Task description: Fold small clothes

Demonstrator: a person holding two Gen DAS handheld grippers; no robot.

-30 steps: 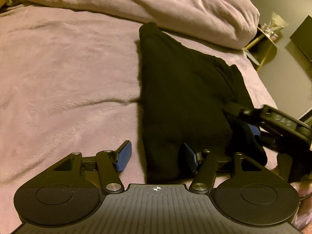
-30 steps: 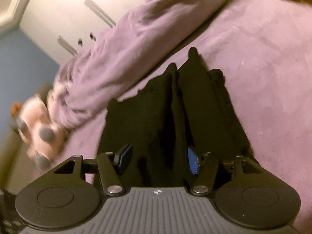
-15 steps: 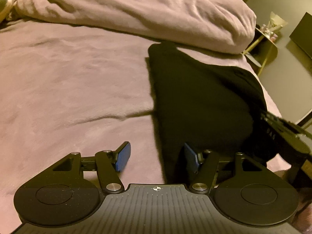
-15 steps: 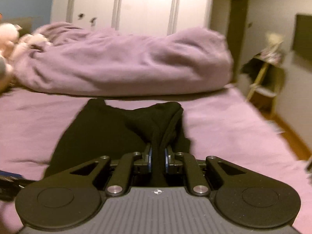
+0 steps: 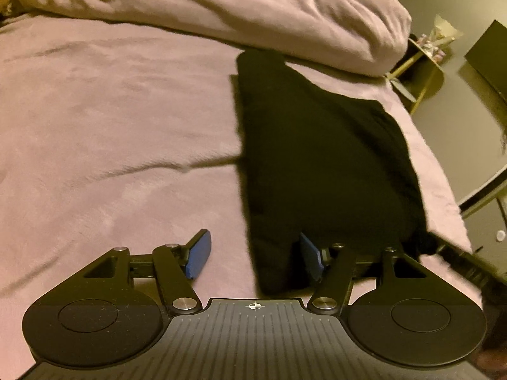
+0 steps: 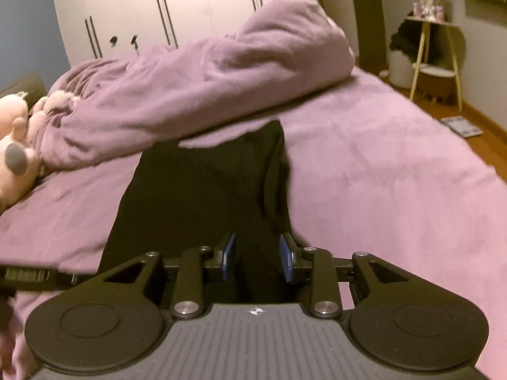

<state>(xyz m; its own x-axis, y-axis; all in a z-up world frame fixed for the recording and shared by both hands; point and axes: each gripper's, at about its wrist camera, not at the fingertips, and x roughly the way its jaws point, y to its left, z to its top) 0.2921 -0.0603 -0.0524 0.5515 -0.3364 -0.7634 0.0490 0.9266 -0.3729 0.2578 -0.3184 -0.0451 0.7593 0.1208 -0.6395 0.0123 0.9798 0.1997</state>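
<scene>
A black garment (image 5: 323,158) lies folded lengthwise on the purple bed cover (image 5: 111,126). My left gripper (image 5: 255,255) is open, its jaws straddling the garment's near left edge. In the right wrist view the same garment (image 6: 196,196) stretches away from me. My right gripper (image 6: 257,261) is partly open with a raised fold of the black cloth between its blue pads (image 6: 228,256); the pads stand apart from it. The right gripper's body shows at the far right of the left wrist view (image 5: 462,262).
A rolled purple blanket (image 6: 196,95) lies across the far end of the bed. A pink plush toy (image 6: 16,152) sits at the left. A small side table (image 6: 434,50) and white wardrobe (image 6: 177,6) stand beyond the bed. The bed's right edge (image 5: 450,196) drops to the floor.
My right gripper, shut on a fold of the garment half a second ago, has opened its jaws. The garment's right side now lies flatter. My left gripper stayed open and shifted slightly.
</scene>
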